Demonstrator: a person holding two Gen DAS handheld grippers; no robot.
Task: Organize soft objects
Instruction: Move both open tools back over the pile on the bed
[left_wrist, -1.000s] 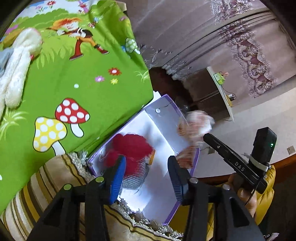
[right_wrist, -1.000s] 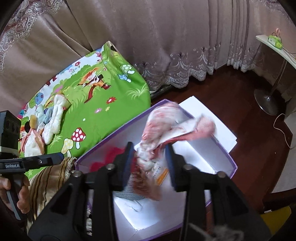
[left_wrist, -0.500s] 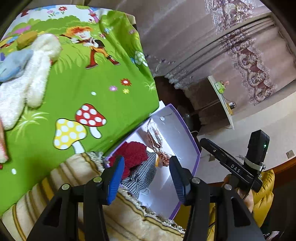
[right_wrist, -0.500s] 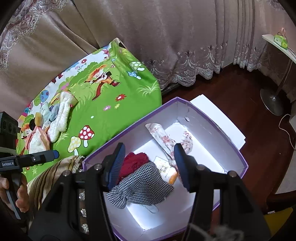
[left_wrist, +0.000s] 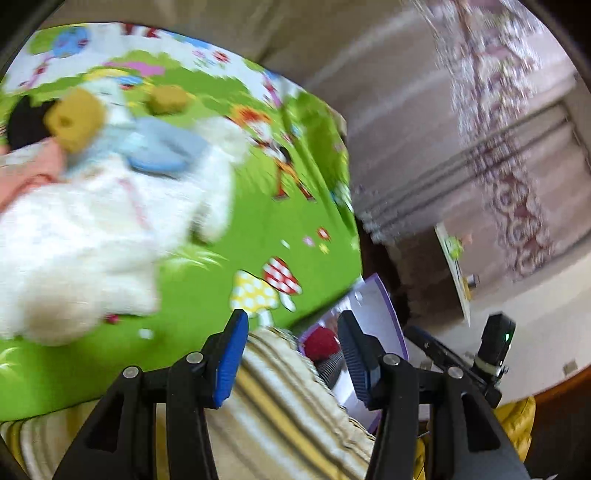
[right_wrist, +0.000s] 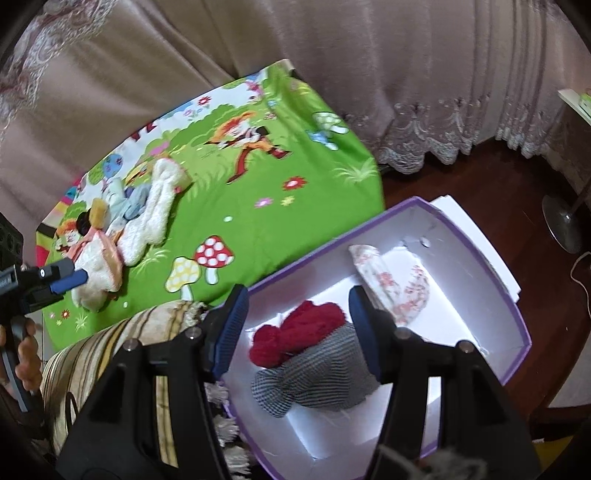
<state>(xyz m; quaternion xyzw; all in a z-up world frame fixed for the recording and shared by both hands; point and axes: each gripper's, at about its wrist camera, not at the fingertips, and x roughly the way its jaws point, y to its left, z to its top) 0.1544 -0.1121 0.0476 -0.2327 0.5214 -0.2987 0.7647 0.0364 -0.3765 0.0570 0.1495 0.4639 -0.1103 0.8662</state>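
A purple box (right_wrist: 513, 295) with a white inside holds a red woolly item (right_wrist: 303, 328), a grey checked cloth (right_wrist: 325, 376) and a floral cloth (right_wrist: 395, 284). My right gripper (right_wrist: 295, 332) is open and empty above the box. On the green cartoon sheet (right_wrist: 258, 206) lies a pile of soft things: a white fluffy item (right_wrist: 155, 214), a light blue piece (right_wrist: 136, 199) and a pink-trimmed one (right_wrist: 99, 258). My left gripper (left_wrist: 290, 358) is open and empty near the pile; the white fluffy item (left_wrist: 92, 236) looks large and blurred there. The box (left_wrist: 373, 306) shows behind it.
A striped cushion with fringe (right_wrist: 110, 354) lies between the sheet and the box. Curtains (right_wrist: 369, 66) hang behind. A white sheet (right_wrist: 476, 229) lies under the box on dark wood floor. A stand base (right_wrist: 561, 225) is at right.
My right gripper let the floral cloth drop into the box and stands open over it. My left gripper has swung left from the box toward the pile on the sheet.
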